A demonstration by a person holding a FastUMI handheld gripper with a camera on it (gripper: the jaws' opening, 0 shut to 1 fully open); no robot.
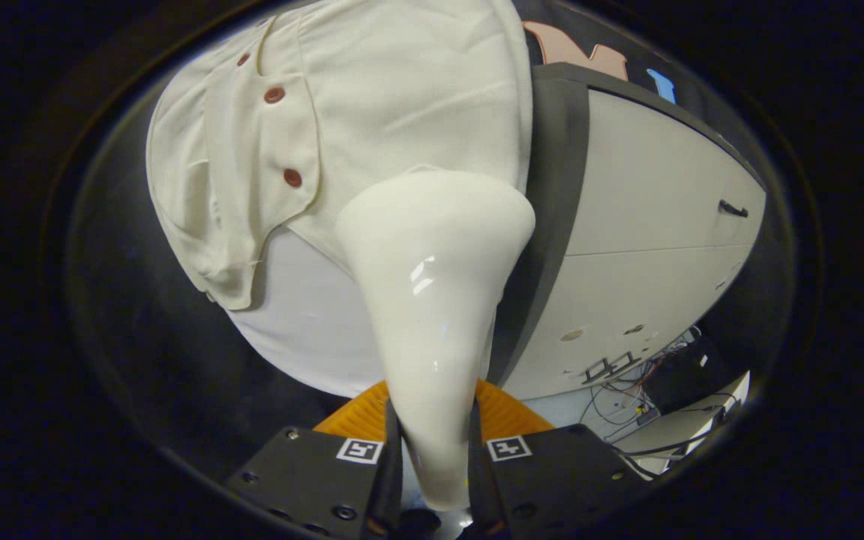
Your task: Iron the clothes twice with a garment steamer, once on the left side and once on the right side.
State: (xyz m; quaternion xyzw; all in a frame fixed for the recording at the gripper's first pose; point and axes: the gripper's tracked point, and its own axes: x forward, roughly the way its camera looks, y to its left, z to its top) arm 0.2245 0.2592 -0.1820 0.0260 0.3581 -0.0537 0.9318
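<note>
A glossy white garment steamer point(432, 300) rises from between my fingers, its handle clamped by my gripper point(436, 457), which is shut on it. The steamer's wide head rests against the lower right part of a cream shirt point(372, 97) with brown buttons point(274, 94). The shirt hangs in front of a white board point(304, 330), and its button placket and loose hem fall to the left of the steamer head. The steamer's face is hidden against the cloth.
A white cabinet point(657, 225) with a dark edge point(552, 187) and a small black handle point(732, 208) stands right of the shirt. Loose cables and a black box point(672, 375) lie on the floor below it. An orange ribbed part point(507, 412) sits behind the fingers.
</note>
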